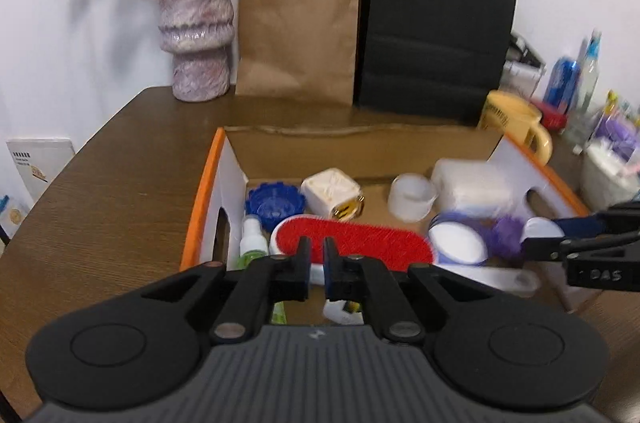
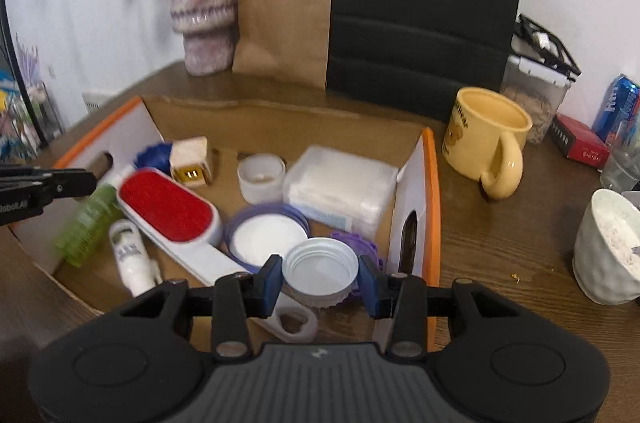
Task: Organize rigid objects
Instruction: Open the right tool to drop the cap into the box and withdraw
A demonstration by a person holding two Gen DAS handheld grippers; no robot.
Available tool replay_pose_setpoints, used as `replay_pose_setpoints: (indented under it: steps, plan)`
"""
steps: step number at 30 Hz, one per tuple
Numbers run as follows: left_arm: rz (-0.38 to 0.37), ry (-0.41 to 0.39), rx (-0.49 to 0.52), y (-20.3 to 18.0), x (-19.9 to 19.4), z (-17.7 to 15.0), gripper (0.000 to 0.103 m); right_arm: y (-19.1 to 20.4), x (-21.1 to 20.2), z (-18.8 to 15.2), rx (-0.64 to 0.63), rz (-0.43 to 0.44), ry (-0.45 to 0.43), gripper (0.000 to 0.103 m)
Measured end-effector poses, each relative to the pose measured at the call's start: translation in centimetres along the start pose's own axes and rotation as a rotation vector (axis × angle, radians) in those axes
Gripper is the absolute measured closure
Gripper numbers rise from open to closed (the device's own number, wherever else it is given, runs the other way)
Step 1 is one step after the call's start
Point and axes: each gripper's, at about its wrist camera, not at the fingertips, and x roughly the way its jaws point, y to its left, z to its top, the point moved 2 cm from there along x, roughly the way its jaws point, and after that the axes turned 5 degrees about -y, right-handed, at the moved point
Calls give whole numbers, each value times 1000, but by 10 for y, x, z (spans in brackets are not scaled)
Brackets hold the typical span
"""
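Left wrist view: the left tongs (image 1: 316,255) are closed together with only a slit between the pads and nothing between them. They hang over the near end of an open cardboard box (image 1: 208,183) with orange-edged white flaps, which stands on a brown wooden table (image 1: 112,175). Inside the box lie a red lint brush (image 1: 360,243) on a white handle, a blue toothed lid (image 1: 274,203), a cream cube with a gold face (image 1: 332,193), a small white cup (image 1: 412,197), a clear plastic case (image 1: 472,183) and a green spray bottle (image 1: 252,243). The right tongs (image 1: 548,235) enter from the right edge with a white jar lid (image 1: 540,227) in their tips, above the box's right side. Behind the box stand a marbled vase (image 1: 196,31), a brown paper bag (image 1: 296,23) and a black paper bag (image 1: 436,23). The frame is somewhat blurred.

Right wrist view: the right tongs (image 2: 320,277) are clamped on the white jar lid (image 2: 320,267), open side up, a pad against each side of its rim. The lid hangs over the box's near right corner, above a purple-rimmed lid (image 2: 264,237). The lint brush (image 2: 168,207) lies to the left, with a white bottle (image 2: 132,259) nearer. A yellow mug (image 2: 488,139) stands on the table outside the box's right wall (image 2: 428,203).
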Motion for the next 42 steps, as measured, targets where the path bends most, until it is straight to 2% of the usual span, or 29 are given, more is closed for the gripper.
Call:
replay_pose_setpoints:
  steps: [3,4,5,6,7,8,9,10,11,13,17,20,25,27,29,32,35,39,42]
  plan:
    - [7,69,-11,2,16,-4,96,0,5,-2,-1,10,14,63]
    - [13,85,-18,3,19,-5,87,0,6,-1,-1,8,24,63]
    - [20,101,-27,4,21,-5,64,1,5,0,0,7,32,57]
    - [11,108,-30,5,22,-5,60,2,5,2,-2,11,42,53]
    - [-3,117,-28,4,21,-5,55,4,5,3,-12,13,60,43]
    - [-5,132,-18,2,20,-4,50,6,4,4,-25,8,73,37]
    - [-4,139,1,-1,18,-3,46,7,4,6,-34,5,80,37]
    - [4,132,16,-4,14,-2,30,8,3,8,-40,2,86,37]
    - [14,118,27,-6,9,0,22,10,-1,10,-43,2,89,37]
    - [16,109,48,-10,0,4,21,12,-9,14,-39,9,89,37]
    - [19,113,48,-12,-22,16,12,14,-31,24,-8,41,83,31]
    - [30,73,47,-12,-44,23,6,18,-52,28,-19,31,54,27]
    - [28,-7,25,-12,-84,30,4,26,-90,29,-18,30,-12,23]
    - [19,-21,20,-14,-96,29,3,30,-106,28,-21,35,-65,23]
    - [18,-33,16,-15,-106,25,3,34,-123,21,-19,28,-141,15]
    - [7,-80,6,-17,-123,18,2,40,-146,7,-23,-2,-267,15]
    - [-8,-117,-3,-19,-137,8,0,43,-160,-7,5,-24,-355,15]
    - [-28,-173,-20,-19,-153,-9,0,45,-172,-28,57,-43,-451,15]
    - [-40,-249,-21,-21,-169,-22,0,47,-178,-43,95,-40,-474,15]
